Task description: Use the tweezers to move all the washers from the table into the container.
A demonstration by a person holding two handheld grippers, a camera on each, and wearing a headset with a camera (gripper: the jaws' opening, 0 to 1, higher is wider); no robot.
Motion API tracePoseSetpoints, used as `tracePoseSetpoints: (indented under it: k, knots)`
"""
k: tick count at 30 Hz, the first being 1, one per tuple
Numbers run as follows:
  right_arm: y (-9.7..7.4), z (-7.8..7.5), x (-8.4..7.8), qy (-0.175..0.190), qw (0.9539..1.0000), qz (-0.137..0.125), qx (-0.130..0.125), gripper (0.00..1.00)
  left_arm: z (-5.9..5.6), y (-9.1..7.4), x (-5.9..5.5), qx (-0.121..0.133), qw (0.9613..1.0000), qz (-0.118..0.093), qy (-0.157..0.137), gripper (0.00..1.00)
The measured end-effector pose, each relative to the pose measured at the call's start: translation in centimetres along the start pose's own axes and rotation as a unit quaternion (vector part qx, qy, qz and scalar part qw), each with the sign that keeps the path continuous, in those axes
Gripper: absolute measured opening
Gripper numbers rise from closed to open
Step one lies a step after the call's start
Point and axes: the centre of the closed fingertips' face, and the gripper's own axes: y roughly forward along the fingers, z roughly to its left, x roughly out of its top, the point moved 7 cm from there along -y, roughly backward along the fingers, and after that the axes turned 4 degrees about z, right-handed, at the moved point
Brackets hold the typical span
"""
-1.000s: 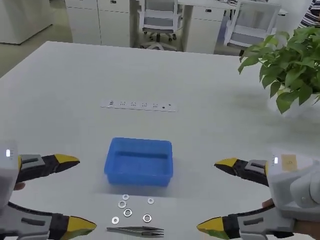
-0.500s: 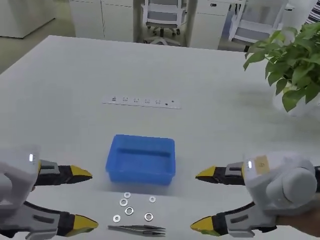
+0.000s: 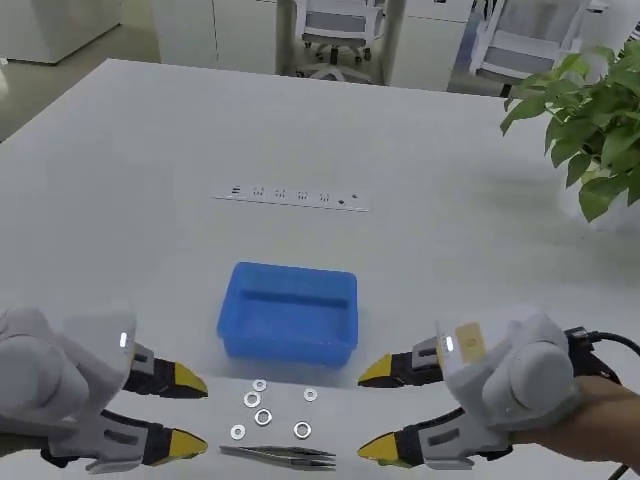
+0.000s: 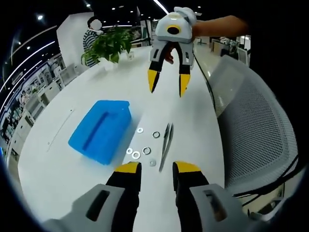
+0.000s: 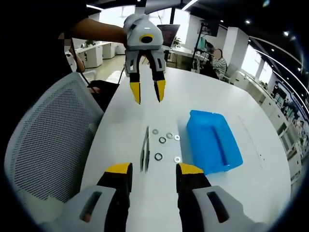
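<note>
**Item 1, your left tool [image 3: 192, 412]:** jaws spread and holding nothing. It sits low over the bench [image 3: 150, 150], left of the work, with its tips aimed inward.

**Item 2, your right tool [image 3: 372, 410]:** jaws likewise spread and empty, mirroring the left from the other side. You have the 2 tools facing each other across the parts, apparently so that either can close on the tweezers.

**Item 3, tweezers [image 3: 278, 455]:** lying flat on the bench nearest you, between your 2 tools and untouched. Their length runs across your front, which should suit a pinch from either side.

**Item 4, washers [image 3: 264, 417]:** 6 counted, loose on the bench in a small cluster. They lie just beyond the tweezers and just short of the container, with none inside it yet.

**Item 5, container [image 3: 288, 343]:** a blue open tray, apparently empty. It is set just behind the washers, so each carry is short.

**Item 6, power strip [image 3: 291, 197] and plant [image 3: 590, 110]:** well apart from the work and no obstruction.

**Status, as a judgement:** the task has not begun. Taking up the tweezers comes first.
</note>
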Motion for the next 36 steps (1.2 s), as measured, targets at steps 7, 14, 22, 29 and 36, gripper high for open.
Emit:
tracePoseSetpoints:
  k: [7,14,22,29,36]
  knots:
    - [1.8,0.2,0.2,-0.021,0.9994,0.016,0.023,0.32,-0.1,1.4,-0.9,-0.015,0.9995,0.024,0.011,0.25]
    - [3.4,0.4,0.2,-0.036,0.9981,0.028,0.041,0.28,-0.1,2.7,-1.4,-0.030,0.9983,0.043,0.024,0.21]
    - [5.4,0.5,0.1,-0.054,0.9957,0.053,0.054,0.21,0.0,4.0,-1.5,-0.044,0.9967,0.057,0.038,0.16]
    - [6.6,0.7,0.0,-0.056,0.9944,0.063,0.064,0.17,-0.1,5.0,-1.8,-0.054,0.9946,0.073,0.050,0.14]
    - [7.8,0.6,-0.1,-0.056,0.9934,0.073,0.068,0.16,-0.2,5.6,-2.1,-0.061,0.9934,0.080,0.055,0.11]
